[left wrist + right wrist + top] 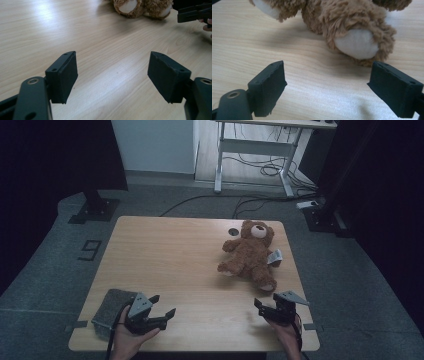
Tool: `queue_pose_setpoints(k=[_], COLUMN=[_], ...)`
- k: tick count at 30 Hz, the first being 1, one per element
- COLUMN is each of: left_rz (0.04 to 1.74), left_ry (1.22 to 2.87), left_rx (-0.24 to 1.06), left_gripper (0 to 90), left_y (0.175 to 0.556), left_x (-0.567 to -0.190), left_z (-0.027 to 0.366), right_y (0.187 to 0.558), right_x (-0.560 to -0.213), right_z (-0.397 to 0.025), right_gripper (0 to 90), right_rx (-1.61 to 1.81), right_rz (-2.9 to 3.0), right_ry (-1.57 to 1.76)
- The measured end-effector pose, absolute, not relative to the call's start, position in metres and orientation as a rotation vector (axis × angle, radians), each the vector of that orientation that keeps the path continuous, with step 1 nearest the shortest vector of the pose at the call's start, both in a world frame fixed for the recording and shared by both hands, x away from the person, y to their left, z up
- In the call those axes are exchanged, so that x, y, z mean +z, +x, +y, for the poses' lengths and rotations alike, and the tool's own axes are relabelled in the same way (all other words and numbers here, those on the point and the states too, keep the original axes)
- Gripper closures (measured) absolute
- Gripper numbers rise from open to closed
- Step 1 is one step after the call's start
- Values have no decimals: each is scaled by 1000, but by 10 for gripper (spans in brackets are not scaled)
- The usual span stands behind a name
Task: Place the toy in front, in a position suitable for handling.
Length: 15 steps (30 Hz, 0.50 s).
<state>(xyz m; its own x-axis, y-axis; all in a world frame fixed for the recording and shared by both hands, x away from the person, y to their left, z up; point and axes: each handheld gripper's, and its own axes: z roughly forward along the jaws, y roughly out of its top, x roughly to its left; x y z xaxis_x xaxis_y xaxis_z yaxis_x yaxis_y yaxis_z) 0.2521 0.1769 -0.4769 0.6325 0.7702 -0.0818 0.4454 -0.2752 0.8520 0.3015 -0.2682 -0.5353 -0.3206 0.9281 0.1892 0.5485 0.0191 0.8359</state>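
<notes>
On right half of table (165,250), toward far edge: brown teddy bear (251,254) lying on back, head away from person, white tag at its side. Right gripper (265,306) near front edge, just short of bear's foot, jaws spread wide, nothing between. Right gripper view: bear (352,22) cut off by frame, white foot sole close, head out of frame. Left gripper (164,309) at front left, jaws apart, empty. Left gripper view: bear's soles (128,6) clipped at top. High view alone shows grey cloth (107,312) at front left corner, partly behind left hand (131,337).
</notes>
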Motion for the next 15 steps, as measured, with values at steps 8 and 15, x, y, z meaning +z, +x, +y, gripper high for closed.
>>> queue_pose_setpoints(k=[8,15], left_rz=[945,906], left_ry=[1950,1974], left_rx=[423,459], left_gripper=[211,221], left_y=[271,287], left_x=[-478,-471], left_z=[154,131], right_y=[310,313], right_x=[-534,-515], right_z=[-273,-281], right_gripper=[131,131], right_rx=[1244,1260], right_rz=[1905,1874], right_ry=[1491,1445])
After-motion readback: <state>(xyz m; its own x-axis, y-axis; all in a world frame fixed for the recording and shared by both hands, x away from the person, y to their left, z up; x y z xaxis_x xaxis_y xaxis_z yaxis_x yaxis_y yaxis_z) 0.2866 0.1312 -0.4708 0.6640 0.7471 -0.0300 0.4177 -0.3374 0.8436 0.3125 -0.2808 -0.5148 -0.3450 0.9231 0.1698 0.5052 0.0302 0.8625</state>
